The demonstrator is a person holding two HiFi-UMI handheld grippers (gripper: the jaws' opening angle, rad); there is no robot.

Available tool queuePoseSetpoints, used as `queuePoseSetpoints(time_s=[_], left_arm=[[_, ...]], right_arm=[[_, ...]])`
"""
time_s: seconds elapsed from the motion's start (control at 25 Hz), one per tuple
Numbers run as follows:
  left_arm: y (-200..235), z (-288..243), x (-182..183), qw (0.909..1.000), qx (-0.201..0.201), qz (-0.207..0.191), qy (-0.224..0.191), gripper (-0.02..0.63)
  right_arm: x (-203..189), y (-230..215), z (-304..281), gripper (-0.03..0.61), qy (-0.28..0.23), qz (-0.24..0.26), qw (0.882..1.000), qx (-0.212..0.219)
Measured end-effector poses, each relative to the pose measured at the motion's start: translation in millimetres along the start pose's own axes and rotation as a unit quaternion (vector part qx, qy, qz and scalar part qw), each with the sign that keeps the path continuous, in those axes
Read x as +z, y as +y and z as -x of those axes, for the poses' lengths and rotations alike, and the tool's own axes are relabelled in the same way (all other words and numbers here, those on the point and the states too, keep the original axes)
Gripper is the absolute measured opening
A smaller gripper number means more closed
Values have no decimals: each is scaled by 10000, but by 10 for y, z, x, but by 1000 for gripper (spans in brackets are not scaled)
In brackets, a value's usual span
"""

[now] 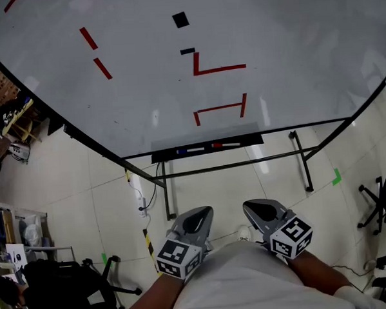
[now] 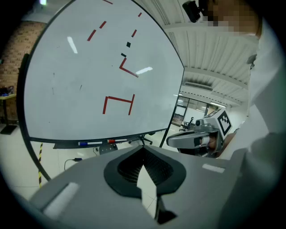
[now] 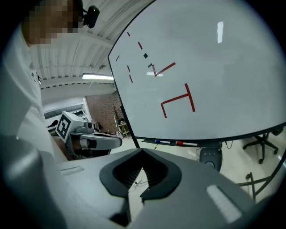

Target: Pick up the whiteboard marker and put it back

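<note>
A blue-capped marker [image 1: 186, 150] and a red-capped marker [image 1: 223, 144] lie end to end on the black tray [image 1: 253, 141] under the whiteboard [image 1: 144, 75]. The board carries red line marks and small black marks. My left gripper [image 1: 199, 215] and right gripper [image 1: 257, 208] are held side by side close to my body, well short of the tray, both shut with nothing between the jaws. In the left gripper view the blue marker [image 2: 87, 143] and red marker [image 2: 115, 141] show beyond my left gripper [image 2: 144, 150]. The right gripper view shows the same tray markers [image 3: 178, 143] past my right gripper [image 3: 142, 156].
The board's black stand legs [image 1: 303, 167] spread over the tiled floor. A cable and plug [image 1: 143, 205] lie by the left leg. Office chairs stand at the right [image 1: 383, 205] and lower left [image 1: 77, 286]. Shelving and clutter fill the left edge [image 1: 11, 134].
</note>
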State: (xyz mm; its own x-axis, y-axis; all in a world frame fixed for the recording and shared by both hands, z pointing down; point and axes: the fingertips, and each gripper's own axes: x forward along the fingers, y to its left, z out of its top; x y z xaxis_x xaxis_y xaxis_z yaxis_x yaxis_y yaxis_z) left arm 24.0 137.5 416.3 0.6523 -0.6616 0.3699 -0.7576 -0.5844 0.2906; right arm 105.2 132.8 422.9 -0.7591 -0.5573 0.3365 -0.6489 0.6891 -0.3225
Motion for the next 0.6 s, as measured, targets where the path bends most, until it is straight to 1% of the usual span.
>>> queuePoseSetpoints(time_s=[0.12, 0.28, 0.44, 0.6], left_arm=[[-54, -82, -12, 9999, 107, 55, 32, 17], [-111, -195, -50, 9992, 307, 272, 30, 17], [-219, -283, -12, 9983, 520, 271, -58, 17], [-261, -305, -37, 9971, 693, 317, -82, 17]], right_arm=[[28, -92, 81, 2, 9, 59, 10000, 31], [9, -247, 195, 2, 53, 37, 9999, 156], [20, -399, 294, 2, 95, 52, 9995, 300], [-60, -438, 280, 2, 213, 30, 9984, 518]])
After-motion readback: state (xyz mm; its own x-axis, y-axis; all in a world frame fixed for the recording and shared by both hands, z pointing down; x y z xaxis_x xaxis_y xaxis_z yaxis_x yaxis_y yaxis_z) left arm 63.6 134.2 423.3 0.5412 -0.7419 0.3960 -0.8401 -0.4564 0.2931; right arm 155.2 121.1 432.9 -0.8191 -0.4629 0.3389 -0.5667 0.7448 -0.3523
